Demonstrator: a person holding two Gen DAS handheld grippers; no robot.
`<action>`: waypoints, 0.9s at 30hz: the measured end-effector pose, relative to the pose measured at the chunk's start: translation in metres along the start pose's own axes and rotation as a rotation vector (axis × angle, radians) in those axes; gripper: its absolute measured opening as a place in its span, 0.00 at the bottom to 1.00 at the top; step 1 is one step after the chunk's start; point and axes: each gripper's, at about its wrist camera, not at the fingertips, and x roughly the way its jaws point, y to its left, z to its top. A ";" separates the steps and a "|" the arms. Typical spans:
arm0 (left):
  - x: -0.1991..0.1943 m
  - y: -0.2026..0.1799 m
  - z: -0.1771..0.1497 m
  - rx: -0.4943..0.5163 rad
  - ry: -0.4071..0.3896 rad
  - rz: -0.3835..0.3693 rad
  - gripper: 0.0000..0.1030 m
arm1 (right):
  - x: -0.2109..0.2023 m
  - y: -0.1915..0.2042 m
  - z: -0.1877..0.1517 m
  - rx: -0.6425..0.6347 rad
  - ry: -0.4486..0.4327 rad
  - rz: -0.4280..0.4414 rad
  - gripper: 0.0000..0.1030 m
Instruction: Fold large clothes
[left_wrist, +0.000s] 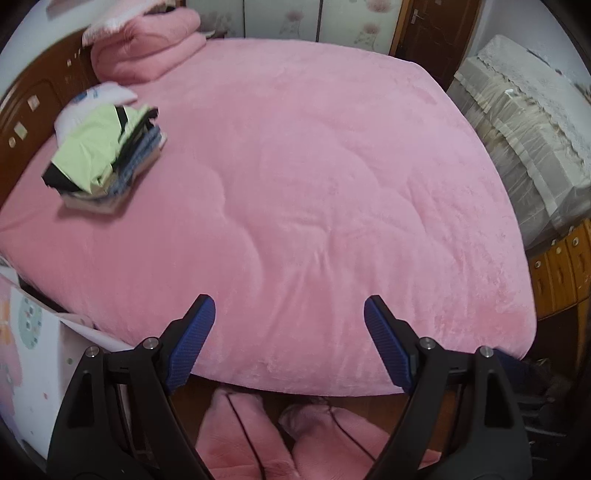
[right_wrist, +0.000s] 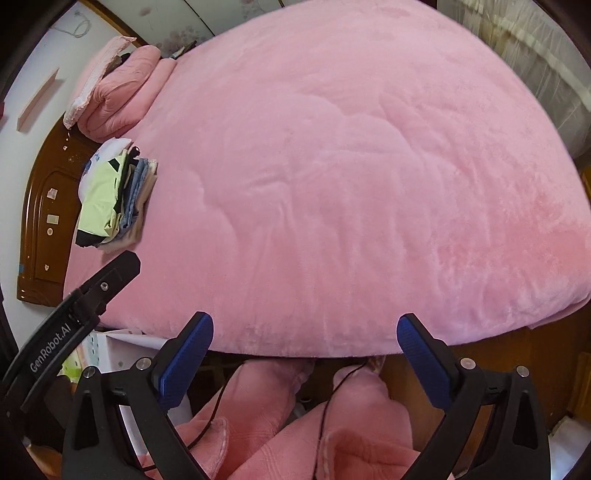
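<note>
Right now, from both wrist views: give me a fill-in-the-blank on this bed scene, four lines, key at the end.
1. The cover spread over the bed is ____ in colour.
2. The top garment of the folded clothes stack is light ____.
3. Both the left gripper and the right gripper have nothing between their jaws, so each is ____.
4. The folded pink quilt lies at the bed's far corner next to the wooden ____.

Missing words: pink; green; open; headboard
</note>
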 end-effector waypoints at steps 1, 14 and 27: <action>-0.007 -0.005 -0.002 0.014 -0.006 0.005 0.79 | -0.009 0.001 0.001 -0.015 -0.025 -0.009 0.98; -0.005 -0.002 0.006 0.030 0.039 0.030 0.79 | -0.082 0.018 0.001 -0.134 -0.179 -0.149 1.00; -0.005 0.013 0.015 0.009 0.010 0.017 0.96 | -0.087 0.022 0.008 -0.138 -0.218 -0.160 1.00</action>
